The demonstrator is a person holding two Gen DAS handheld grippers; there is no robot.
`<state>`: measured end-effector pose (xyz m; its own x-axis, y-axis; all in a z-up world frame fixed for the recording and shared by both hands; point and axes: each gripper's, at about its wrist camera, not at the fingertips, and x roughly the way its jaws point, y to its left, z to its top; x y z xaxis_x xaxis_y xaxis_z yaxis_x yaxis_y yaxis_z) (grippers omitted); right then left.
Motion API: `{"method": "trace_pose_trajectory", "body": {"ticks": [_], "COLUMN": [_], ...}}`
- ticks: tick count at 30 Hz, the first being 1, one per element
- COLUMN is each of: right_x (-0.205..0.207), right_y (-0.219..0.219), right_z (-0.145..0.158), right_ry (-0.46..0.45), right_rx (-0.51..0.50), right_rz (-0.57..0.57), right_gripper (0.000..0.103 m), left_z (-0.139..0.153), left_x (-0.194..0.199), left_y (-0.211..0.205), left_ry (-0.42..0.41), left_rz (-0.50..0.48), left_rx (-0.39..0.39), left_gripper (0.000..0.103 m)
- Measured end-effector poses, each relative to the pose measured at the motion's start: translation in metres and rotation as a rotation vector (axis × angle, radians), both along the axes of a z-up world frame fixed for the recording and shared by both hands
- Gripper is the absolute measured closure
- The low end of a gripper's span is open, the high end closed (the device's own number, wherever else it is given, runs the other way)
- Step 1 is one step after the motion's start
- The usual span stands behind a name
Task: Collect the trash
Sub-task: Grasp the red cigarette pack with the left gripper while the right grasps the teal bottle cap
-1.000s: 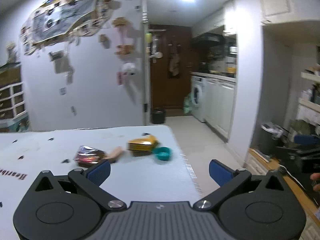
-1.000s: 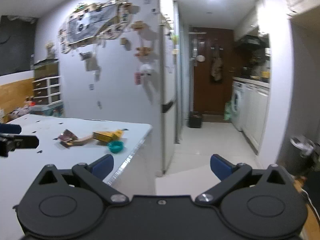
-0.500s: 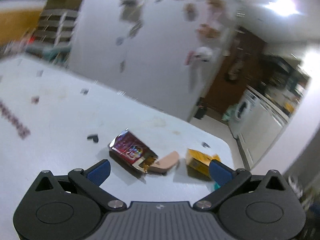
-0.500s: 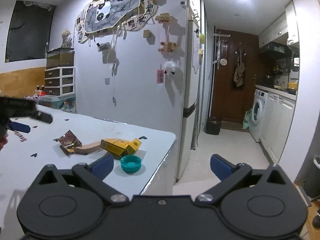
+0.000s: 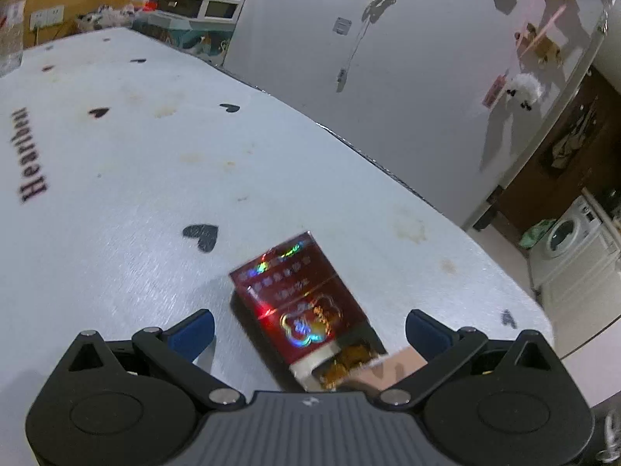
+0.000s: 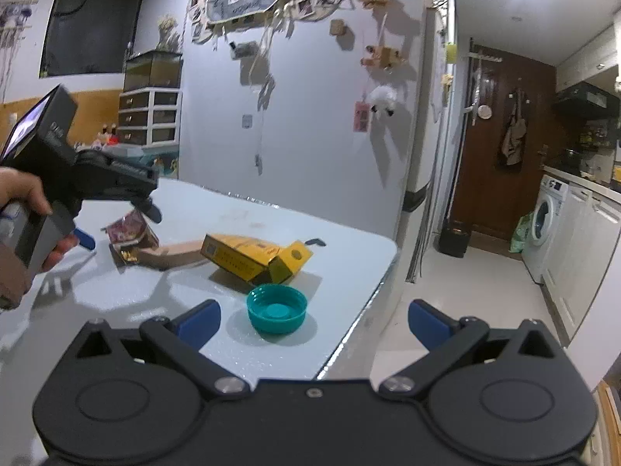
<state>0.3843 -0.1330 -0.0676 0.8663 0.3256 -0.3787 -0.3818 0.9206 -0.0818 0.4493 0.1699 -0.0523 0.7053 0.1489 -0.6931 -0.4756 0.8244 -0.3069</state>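
The left gripper [image 5: 308, 326] hangs low over the white table [image 5: 116, 202] with its jaws spread wide and nothing between its blue pads. A red cigarette pack [image 5: 306, 310] lies flat on the table in the gap between the two fingers, its torn open end toward the camera at 6 o'clock and its closed end pointing to 12 o'clock. A tan cardboard piece [image 5: 392, 365] lies against the pack's open end at about 4 o'clock. Neither pad touches the pack.

The right gripper [image 6: 314, 316] is likewise released, jaws wide apart and holding nothing, near the table's corner. Just ahead of it at 12 o'clock a teal bottle cap [image 6: 276, 313] sits open side up on the table. Beyond the cap, at about 11 o'clock, lies a yellow box [image 6: 252, 256] with one end flap open. Farther off at 10 o'clock the right camera shows the red pack beside the cardboard piece, with the left gripper tilted down over it, gripped by a hand [image 6: 23, 194] at the left edge. Black heart prints dot the tablecloth.
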Motion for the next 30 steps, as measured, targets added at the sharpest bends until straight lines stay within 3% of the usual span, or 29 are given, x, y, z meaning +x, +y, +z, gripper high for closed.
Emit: {"method": "trace_pose_trajectory", "body": {"ticks": [5,15,22,25,27,30], "right_x": [0.015,0.027,0.046,0.053,0.057,0.063], "right_y": [0.009,0.015,0.021,0.028,0.031,0.033], "right_z": [-0.009,-0.025,-0.033,-0.035,-0.036,-0.036], "right_ry": [0.022,0.005,0.022,0.026,0.044,0.069], "right_rx": [0.01,0.015,0.017,-0.015,-0.009,0.021], "right_rz": [0.039,0.074,0.082,0.097,0.111,0.14], "right_gripper": [0.0,0.005,0.011,0.017,0.029,0.04], "left_z": [-0.005,-0.009,-0.009,-0.005,-0.004,-0.01], "left_x": [0.007,-0.034,-0.041,-0.037,-0.031,-0.02], "left_y": [0.0,0.049,0.062,0.055,0.044,0.032], "left_ry": [0.029,0.041,-0.023,-0.055,-0.055,0.014], "left_rz": [-0.046,-0.149,-0.292,-0.363,-0.422,-0.461], "left_rx": [0.117,0.208,0.282,0.329,0.389,0.488], "left_gripper": [0.0,0.0,0.002,0.01,0.018,0.029]}}
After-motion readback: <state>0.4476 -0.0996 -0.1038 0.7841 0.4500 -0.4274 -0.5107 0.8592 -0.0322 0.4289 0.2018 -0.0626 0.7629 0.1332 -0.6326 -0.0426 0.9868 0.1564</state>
